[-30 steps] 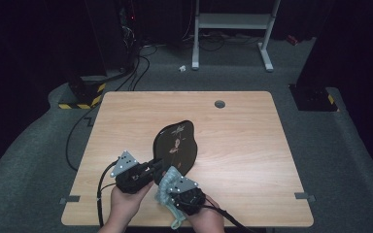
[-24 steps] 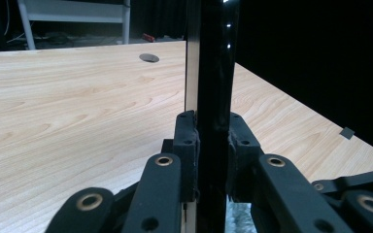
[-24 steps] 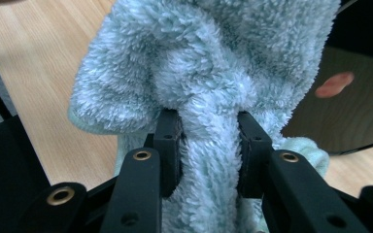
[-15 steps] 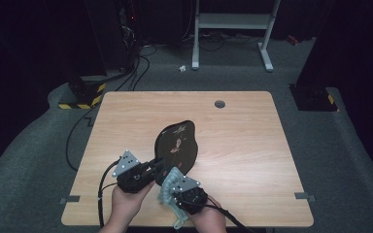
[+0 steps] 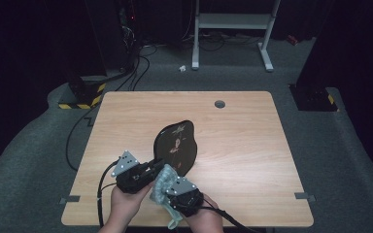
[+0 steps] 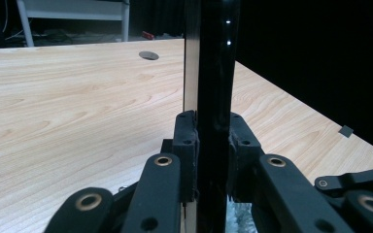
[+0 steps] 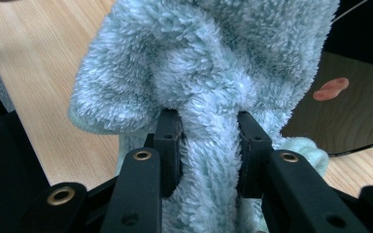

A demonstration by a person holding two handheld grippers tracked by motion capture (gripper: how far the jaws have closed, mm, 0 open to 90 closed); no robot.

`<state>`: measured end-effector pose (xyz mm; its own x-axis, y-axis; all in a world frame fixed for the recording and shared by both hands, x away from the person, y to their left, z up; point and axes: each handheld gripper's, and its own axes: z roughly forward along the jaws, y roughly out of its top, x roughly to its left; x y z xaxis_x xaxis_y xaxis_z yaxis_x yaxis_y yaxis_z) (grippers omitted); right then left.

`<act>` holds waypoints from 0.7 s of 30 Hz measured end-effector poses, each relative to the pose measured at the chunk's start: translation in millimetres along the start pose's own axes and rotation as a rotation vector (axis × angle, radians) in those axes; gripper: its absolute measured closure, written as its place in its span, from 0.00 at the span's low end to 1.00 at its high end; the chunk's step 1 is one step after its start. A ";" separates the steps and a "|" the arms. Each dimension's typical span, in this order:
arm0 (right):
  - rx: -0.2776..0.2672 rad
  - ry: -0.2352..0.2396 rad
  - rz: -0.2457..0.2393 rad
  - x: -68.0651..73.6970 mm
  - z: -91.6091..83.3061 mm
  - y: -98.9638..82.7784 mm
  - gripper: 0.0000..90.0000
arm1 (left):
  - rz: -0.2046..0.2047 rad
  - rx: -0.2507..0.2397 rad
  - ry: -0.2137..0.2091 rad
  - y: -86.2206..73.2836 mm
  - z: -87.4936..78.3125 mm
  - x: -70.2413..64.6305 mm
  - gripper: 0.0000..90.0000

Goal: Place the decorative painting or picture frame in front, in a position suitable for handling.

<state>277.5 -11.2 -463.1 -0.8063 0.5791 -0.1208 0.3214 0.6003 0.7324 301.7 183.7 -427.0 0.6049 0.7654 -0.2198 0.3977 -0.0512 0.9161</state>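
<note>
A glossy black plate with a flower pattern stands tilted on edge near the table's front middle. My left gripper is shut on its lower rim; the left gripper view has the plate's edge clamped between both pads. My right gripper is shut on a fluffy pale blue-green cloth, which bunches against the plate's lower face. In the right gripper view the cloth bulges over the jaws, and the plate's black face lies to the right.
The wooden table has a round cable hole near its far edge. Behind the table stand a white frame stand and dark equipment with cables on grey carpet. A yellow-black striped base sits at the far left corner.
The right gripper with the cloth has risen slightly against the plate. The left gripper and the plate have stayed where they were.
</note>
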 end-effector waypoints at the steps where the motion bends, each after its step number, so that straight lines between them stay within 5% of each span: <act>1: -0.005 0.002 0.003 0.4 -0.4 0.0 0.76 | 0.003 0.000 0.000 -0.2 0.1 0.1 0.86; 6: 0.002 0.006 0.002 1.9 3.8 -3.4 0.75 | 0.008 0.005 -0.007 0.5 1.8 0.2 0.86; 15: 0.102 -0.003 0.038 -12.5 32.3 -30.8 0.75 | 0.000 0.007 -0.013 -1.4 2.7 1.3 0.86; 21: 0.103 -0.009 0.041 -13.3 33.5 -34.8 0.75 | 0.004 0.017 -0.015 -1.3 2.6 1.4 0.85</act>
<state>293.6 -21.3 -509.4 -0.7873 0.6087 -0.0983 0.4035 0.6291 0.6644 303.8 183.2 -429.4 0.6168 0.7554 -0.2213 0.4071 -0.0654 0.9111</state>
